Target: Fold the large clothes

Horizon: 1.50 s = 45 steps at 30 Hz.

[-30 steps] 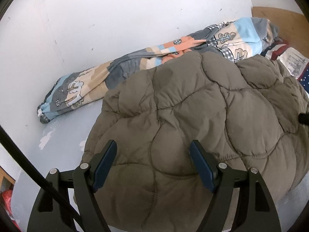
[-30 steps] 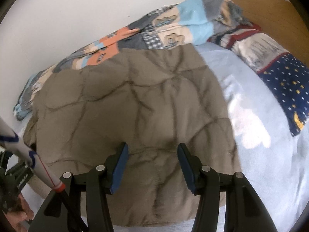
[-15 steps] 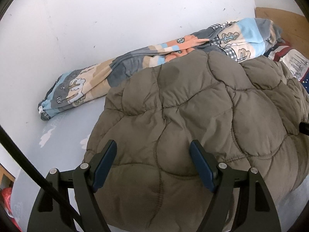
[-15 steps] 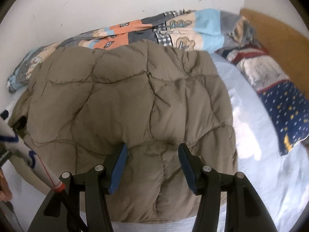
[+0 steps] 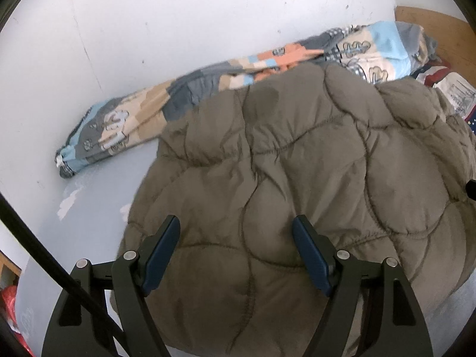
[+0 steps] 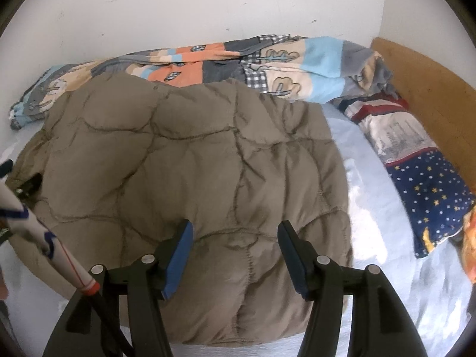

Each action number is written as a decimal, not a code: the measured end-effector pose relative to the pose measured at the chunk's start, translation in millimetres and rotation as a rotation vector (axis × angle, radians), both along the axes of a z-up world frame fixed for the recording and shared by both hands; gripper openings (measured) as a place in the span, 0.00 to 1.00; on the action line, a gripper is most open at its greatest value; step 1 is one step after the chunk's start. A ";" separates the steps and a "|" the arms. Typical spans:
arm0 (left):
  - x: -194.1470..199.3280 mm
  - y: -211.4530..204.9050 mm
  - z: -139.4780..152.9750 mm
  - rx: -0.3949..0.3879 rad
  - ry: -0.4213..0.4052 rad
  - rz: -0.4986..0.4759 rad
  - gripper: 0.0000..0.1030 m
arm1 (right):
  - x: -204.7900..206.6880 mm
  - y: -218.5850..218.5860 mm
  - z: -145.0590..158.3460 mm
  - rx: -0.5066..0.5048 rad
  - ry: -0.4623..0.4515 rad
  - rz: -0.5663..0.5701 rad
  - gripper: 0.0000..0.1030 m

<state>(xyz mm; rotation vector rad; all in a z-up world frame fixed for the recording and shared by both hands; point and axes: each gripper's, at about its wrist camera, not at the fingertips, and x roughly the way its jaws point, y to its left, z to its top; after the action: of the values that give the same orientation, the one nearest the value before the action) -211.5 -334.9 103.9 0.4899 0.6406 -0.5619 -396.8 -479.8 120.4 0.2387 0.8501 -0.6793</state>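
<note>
**Inspector A:** What had changed?

**Inspector B:** The quilted brown jacket (image 6: 190,178) had gone from a smooth, taut spread a second before to a puffed, settled bundle on the pale blue bed sheet (image 6: 372,214), beside the patterned blanket (image 6: 267,59). I judged a fold just laid down.

**Inspector A:** The jaws?

**Inspector B:** The right gripper (image 6: 235,247) was opening, pads clear of the fabric, which lay beneath the gap. The left gripper (image 5: 236,244) stood wide, unchanged, gripping nothing, above the jacket's near edge.
</note>
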 end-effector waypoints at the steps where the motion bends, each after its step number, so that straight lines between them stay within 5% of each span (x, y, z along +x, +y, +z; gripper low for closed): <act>1: 1.1 0.5 -1.0 -0.002 0.009 0.002 0.75 | 1.1 0.3 -1.5 0.009 0.002 0.004 0.62; 9: 0.1 3.5 7.4 -0.021 -0.010 0.019 0.75 | 2.0 -3.6 -9.4 0.060 0.021 -0.004 0.62; 35: -36.3 20.2 55.2 -0.119 -0.147 -0.003 0.75 | 3.9 67.1 45.0 -0.086 -0.084 0.130 0.63; 42: -36.9 14.0 47.0 -0.087 -0.127 -0.020 0.75 | 1.9 58.4 37.9 -0.048 -0.074 0.109 0.63; 45: -27.6 11.8 35.3 -0.066 -0.048 -0.018 0.75 | 0.4 45.5 29.1 0.018 -0.067 0.082 0.64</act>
<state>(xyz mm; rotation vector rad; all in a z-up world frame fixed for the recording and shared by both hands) -239.1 -323.1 139.3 0.4462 0.5708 -0.5844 -396.4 -434.2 149.5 0.2403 0.7978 -0.5840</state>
